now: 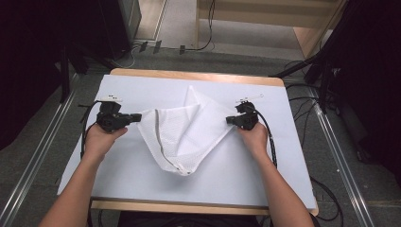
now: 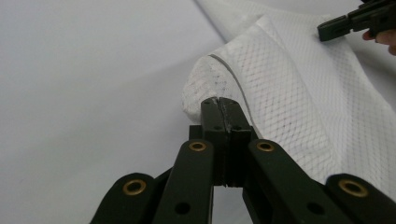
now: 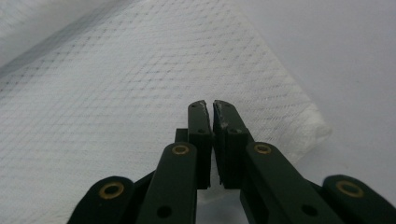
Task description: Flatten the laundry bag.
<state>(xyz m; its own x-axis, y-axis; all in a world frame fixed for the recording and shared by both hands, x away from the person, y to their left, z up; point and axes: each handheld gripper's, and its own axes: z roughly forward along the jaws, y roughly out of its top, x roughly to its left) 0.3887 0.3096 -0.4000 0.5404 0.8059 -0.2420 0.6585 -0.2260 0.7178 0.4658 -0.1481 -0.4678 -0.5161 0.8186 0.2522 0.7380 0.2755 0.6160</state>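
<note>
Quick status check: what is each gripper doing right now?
Left gripper: shut on a corner of the mesh bag.
Right gripper: shut on the mesh bag's opposite corner.

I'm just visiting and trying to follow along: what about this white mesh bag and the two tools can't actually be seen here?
- Mesh bag: whether anything is inside; folded cloth hides it in the high view.
- Zipper: its pull is too small there.
- Left gripper: the pinched cloth is hidden between its shut fingers in the left gripper view.
- Right gripper: how much cloth it grips is unclear.
- Table: its near edge is cut by arms.
</note>
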